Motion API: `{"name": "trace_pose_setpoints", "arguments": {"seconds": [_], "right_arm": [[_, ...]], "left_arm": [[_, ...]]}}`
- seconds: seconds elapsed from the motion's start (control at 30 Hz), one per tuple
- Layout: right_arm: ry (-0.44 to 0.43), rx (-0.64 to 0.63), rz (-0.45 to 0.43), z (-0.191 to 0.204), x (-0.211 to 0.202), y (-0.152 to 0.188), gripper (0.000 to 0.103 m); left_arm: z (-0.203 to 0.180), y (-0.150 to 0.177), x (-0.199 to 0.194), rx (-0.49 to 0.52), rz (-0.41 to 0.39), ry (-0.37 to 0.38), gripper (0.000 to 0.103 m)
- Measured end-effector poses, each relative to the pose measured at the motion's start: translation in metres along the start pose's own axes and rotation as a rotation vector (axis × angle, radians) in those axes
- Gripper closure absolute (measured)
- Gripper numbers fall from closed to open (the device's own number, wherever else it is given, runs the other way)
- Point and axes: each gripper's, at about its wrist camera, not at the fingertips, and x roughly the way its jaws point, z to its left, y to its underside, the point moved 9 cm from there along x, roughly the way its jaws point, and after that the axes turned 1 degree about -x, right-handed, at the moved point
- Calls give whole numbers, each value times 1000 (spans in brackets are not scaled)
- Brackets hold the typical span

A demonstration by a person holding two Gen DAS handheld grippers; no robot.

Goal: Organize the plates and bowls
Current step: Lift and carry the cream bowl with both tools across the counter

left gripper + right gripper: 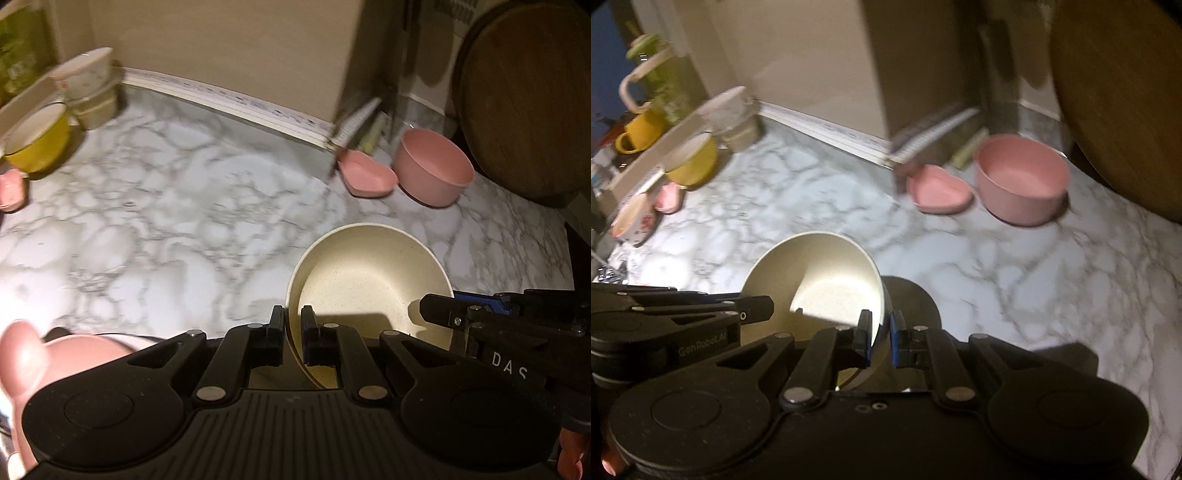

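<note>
Cream speckled bowl (369, 280) is the landmark, above the marble-patterned countertop (147, 221) and tilted; whether its base touches cannot be told. Left gripper (293, 332) clamped on the bowl's left rim, one finger outside the wall, one inside. Right gripper (879, 339) clamped on the opposite rim in the same way, so the bowl is pinched from both sides; in the left wrist view the right gripper enters from the bowl's right edge. Beyond the bowl, near the back wall: a pink bowl (434, 171) with a pink heart-shaped dish (365, 177) just beside it on its left. Behind the pink bowl, a round wooden board (524, 103) leans upright. Far to the bowl's left, along the back corner: a yellow enamel mug (38, 142), and stacked pale containers with a white bowl on top (86, 83). A blurred pink rounded object (74, 354) lies close in, left of the left gripper. Both views are motion-blurred.
</note>
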Motion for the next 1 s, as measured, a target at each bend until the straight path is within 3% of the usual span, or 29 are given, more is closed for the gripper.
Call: {"name": "trace_pose_setpoints", "arguments": {"seconds": [0.6,1.0], "right_arm": [[34,54,83,-48,12,26,94],[13,49,48,-52,0,21,78]], "left_arm": [[-42,12,34,75,65,22,95],[-37,13,34,68,71,41,94]]}}
